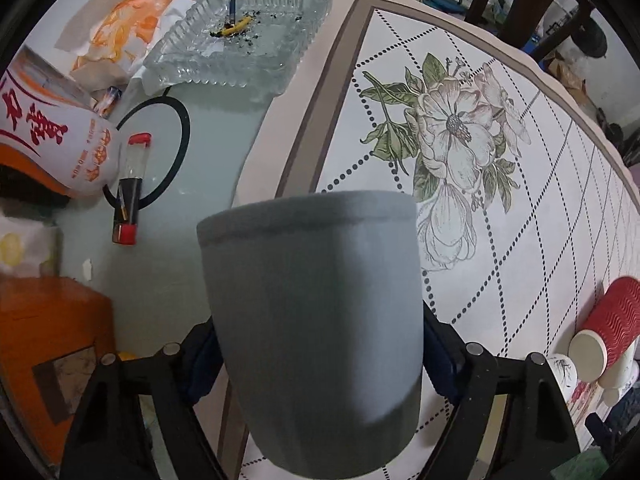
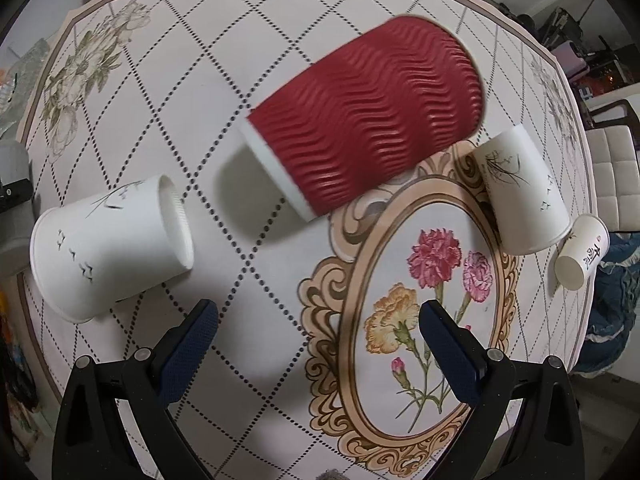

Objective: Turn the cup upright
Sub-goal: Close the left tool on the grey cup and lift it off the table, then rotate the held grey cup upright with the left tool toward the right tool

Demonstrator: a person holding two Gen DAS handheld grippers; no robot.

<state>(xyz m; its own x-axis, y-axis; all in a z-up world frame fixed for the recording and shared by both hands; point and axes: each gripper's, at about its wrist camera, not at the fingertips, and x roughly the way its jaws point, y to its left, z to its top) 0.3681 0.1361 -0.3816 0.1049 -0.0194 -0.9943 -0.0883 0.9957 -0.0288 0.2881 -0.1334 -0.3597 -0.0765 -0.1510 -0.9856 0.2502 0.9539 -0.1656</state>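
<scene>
My left gripper point(image 1: 320, 344) is shut on a grey cup point(image 1: 316, 320), which fills the middle of the left wrist view above the table. A slice of the grey cup point(image 2: 14, 164) shows at the left edge of the right wrist view. My right gripper point(image 2: 318, 332) is open and empty above the flowered tablecloth point(image 2: 256, 280). A red ribbed paper cup point(image 2: 368, 128) lies on its side ahead of it, blurred; it also shows in the left wrist view point(image 1: 612, 320). A white paper cup point(image 2: 112, 248) lies on its side at the left.
Two more white paper cups point(image 2: 520, 192) point(image 2: 582, 256) stand mouth-down at the table's right edge. A glass ashtray point(image 1: 240, 36), a lighter point(image 1: 130, 188), a white and orange bottle point(image 1: 60, 148) and crumpled wrappers point(image 1: 124, 36) sit on the glass top at the left.
</scene>
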